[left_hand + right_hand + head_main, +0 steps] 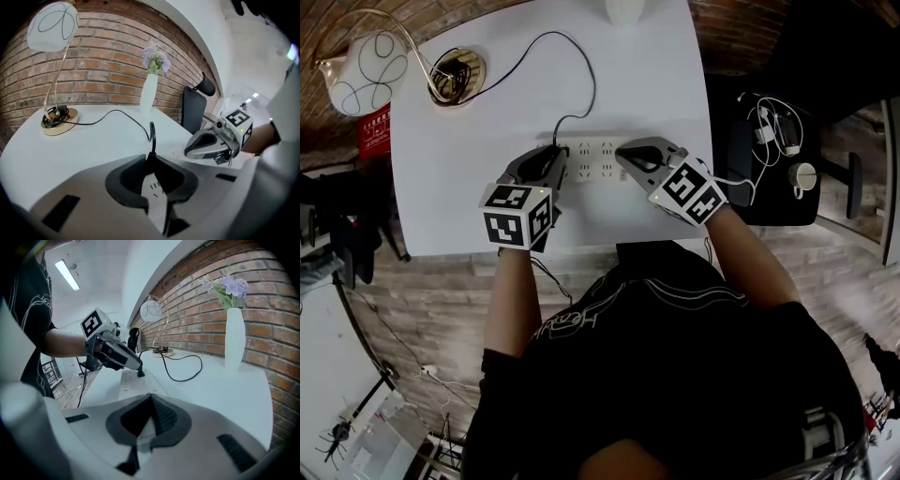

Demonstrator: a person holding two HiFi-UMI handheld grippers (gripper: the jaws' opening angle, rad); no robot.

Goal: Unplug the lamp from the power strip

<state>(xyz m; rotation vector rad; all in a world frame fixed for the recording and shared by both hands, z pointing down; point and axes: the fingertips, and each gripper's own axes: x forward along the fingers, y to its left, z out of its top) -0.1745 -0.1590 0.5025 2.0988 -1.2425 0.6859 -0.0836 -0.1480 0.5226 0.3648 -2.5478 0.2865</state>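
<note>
The left gripper [151, 158] is clamped on the plug [139, 373], its tips meeting around the black body where the cord [119, 111] rises out of them. That grip low on the plug, rather than on the cord, looks chosen so a pull would lift the plug clear without straining the wire. The right gripper [150, 397] has its jaws pressed together and holds nothing; its tips rest on the power strip [598, 161] just right of the plug, probably to pin the strip down against the pull.

In the head view, the strip lies at the centre of the table [647, 75] with the plug seated at its left end. The cord loops up and left to the lamp [370, 61] in the upper left corner.

The cubes carry only square black-and-white markers. A red sign [375, 129] at the left edge bears print too small to read.
</note>
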